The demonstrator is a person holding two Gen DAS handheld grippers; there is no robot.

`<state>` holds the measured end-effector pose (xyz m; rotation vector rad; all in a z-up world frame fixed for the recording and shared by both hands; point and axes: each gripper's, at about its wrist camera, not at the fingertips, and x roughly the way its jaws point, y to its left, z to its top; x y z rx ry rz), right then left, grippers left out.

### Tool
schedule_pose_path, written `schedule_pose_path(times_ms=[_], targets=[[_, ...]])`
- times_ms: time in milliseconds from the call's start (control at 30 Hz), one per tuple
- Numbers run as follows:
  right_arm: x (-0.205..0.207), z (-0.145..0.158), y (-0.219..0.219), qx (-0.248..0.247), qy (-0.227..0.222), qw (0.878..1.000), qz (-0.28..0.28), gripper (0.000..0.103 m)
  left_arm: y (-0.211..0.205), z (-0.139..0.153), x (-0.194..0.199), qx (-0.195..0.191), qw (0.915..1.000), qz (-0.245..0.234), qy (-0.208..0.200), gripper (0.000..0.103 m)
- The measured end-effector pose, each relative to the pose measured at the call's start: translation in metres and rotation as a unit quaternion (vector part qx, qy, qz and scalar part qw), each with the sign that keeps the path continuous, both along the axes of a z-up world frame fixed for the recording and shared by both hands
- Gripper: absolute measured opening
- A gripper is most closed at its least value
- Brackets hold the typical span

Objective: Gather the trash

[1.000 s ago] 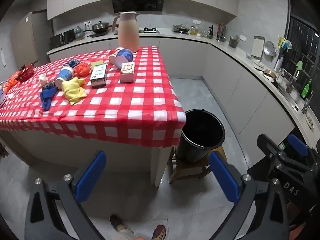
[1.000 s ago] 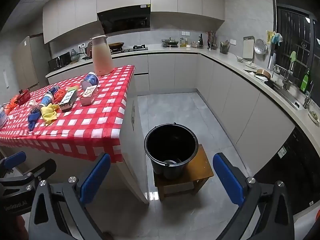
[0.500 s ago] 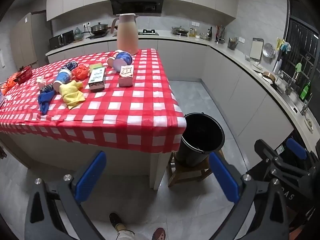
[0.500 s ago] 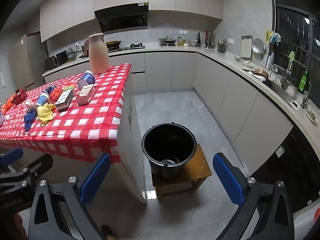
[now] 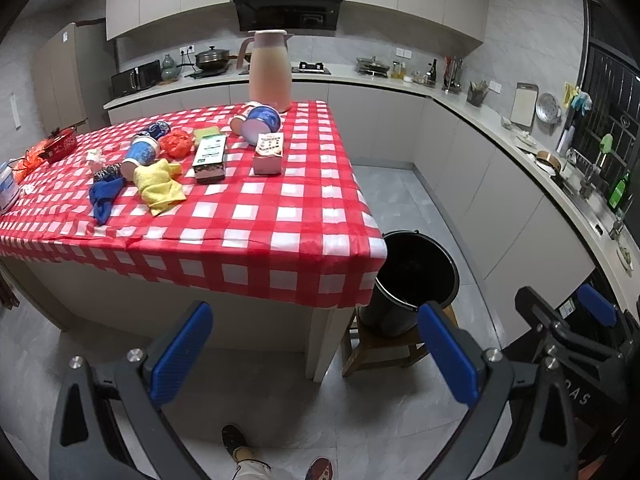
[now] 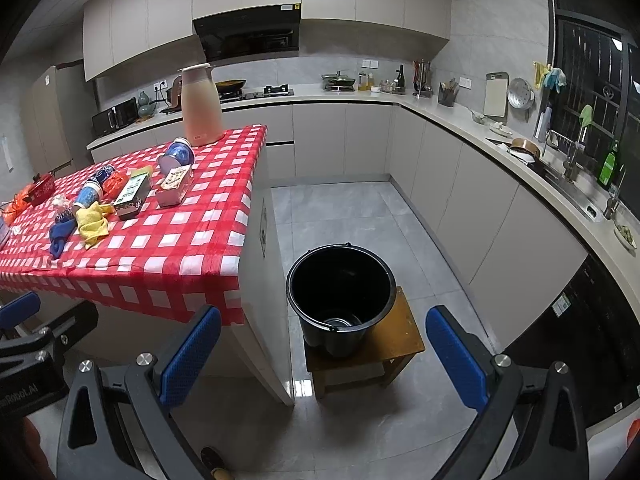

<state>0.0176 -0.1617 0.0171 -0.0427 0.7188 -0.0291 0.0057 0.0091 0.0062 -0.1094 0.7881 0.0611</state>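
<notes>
1. Nearest: left gripper [image 5: 312, 344] and right gripper [image 6: 324, 352], blue-padded fingers [image 5: 182, 346] spread wide, both empty.
2. Beyond, right of the left gripper: round black plastic bucket [image 6: 342, 292] on a wooden stool [image 6: 400, 344].
3. Farther, ahead-left, nearer the left gripper: trash on the red-checked desk [image 5: 240, 232]; long green carton [image 5: 210, 156] pointing away.
4. Since earlier: desk closer, viewed from higher.

the left gripper [image 5: 314, 350] was held level, its jaws spread wide with nothing between them. the right gripper [image 6: 322, 354] sat beside it, also wide apart and holding nothing.
</notes>
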Motion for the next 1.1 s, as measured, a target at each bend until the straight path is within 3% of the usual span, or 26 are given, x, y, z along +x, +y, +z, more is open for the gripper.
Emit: schedule_pose_path(times_ms=[1100], targets=[[0.0052,0.0023,-0.0071,-0.002,-0.003,1.0,-0.005,0.103,-0.0033,-0.0037,0.0045,0.0,1.0,-0.002,0.006,0.103]])
